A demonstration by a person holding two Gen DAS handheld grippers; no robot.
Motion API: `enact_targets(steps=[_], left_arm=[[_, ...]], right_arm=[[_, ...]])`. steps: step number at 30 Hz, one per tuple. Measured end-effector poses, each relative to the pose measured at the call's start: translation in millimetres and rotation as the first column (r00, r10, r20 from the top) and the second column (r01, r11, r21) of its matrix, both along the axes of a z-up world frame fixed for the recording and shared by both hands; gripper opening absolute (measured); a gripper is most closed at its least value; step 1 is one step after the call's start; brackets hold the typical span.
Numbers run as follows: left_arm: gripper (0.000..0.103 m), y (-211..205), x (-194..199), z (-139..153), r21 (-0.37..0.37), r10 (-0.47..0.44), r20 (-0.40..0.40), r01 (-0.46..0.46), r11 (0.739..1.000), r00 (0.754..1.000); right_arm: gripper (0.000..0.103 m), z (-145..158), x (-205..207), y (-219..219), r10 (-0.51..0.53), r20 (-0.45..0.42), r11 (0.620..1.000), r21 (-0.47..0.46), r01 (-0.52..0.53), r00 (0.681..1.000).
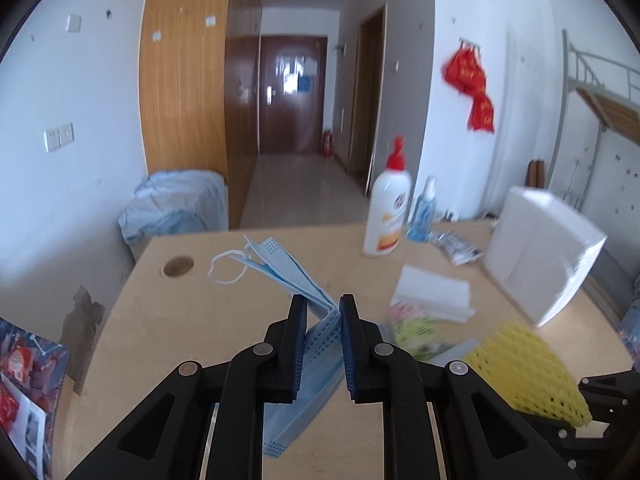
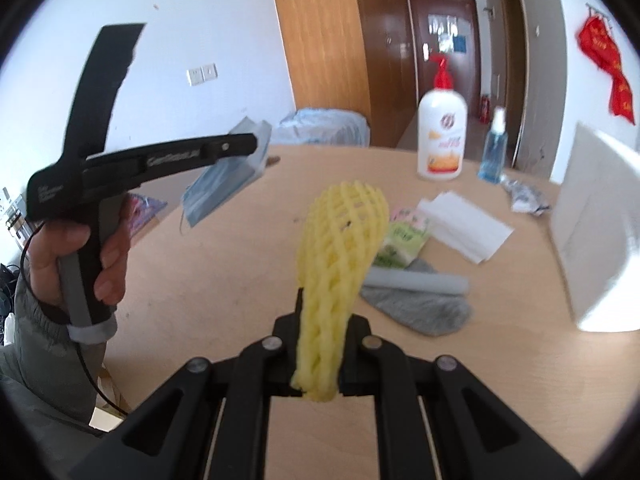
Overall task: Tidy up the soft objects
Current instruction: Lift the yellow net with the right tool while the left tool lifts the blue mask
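Note:
My left gripper (image 1: 324, 305) is shut on a stack of blue face masks (image 1: 286, 274) and holds it above the wooden table (image 1: 168, 332). A white ear loop (image 1: 224, 268) dangles from the stack. My right gripper (image 2: 326, 320) is shut on a yellow foam net sleeve (image 2: 344, 232), which stands up between its fingers. In the right wrist view a hand (image 2: 108, 256) holds the left gripper (image 2: 258, 142) at the left, with the masks (image 2: 218, 184) hanging from it. The yellow net (image 1: 524, 364) also shows low on the right in the left wrist view.
On the table lie a grey sock (image 2: 420, 310), a grey roll (image 2: 416, 282), a green and pink packet (image 2: 400, 236), folded white tissues (image 2: 464, 228) and a foil wrapper (image 2: 524, 196). A white pump bottle (image 2: 442, 136), a blue spray bottle (image 2: 494, 152) and a white box (image 2: 600, 232) stand behind.

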State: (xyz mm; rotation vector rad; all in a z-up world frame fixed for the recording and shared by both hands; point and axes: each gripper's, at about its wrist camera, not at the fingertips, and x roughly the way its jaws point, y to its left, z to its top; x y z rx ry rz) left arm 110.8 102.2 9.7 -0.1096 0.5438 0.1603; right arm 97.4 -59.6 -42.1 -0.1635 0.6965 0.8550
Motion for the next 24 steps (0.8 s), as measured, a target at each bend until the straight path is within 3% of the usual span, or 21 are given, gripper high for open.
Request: enact_targets(steps=[11,17,24], left_arm=[[0.018,-57.9,-60.9,57.0,0.006,-0.079,0.188,0.079,0.997,0.979],[0.018,-89.0,-81.4,68.0,0.027,-0.124,0.244,0.121,0.992,0.962],[0.018,-113.2,-110.3,75.2,0.074,-0.126,0.302,0.109,0.991,0.945]], right_arm=[[0.012,51.1,-25.3,-51.9,-0.089,0.131,0.989,0.125,0.073,0.987],[0.012,68.8,-39.3,-75.8,-0.143,0.184,0.977,0.182,0.109,0.973],[0.012,82.9,-53.8,-95.2,-0.184,0.227,0.966,0.220,0.134,0.956]])
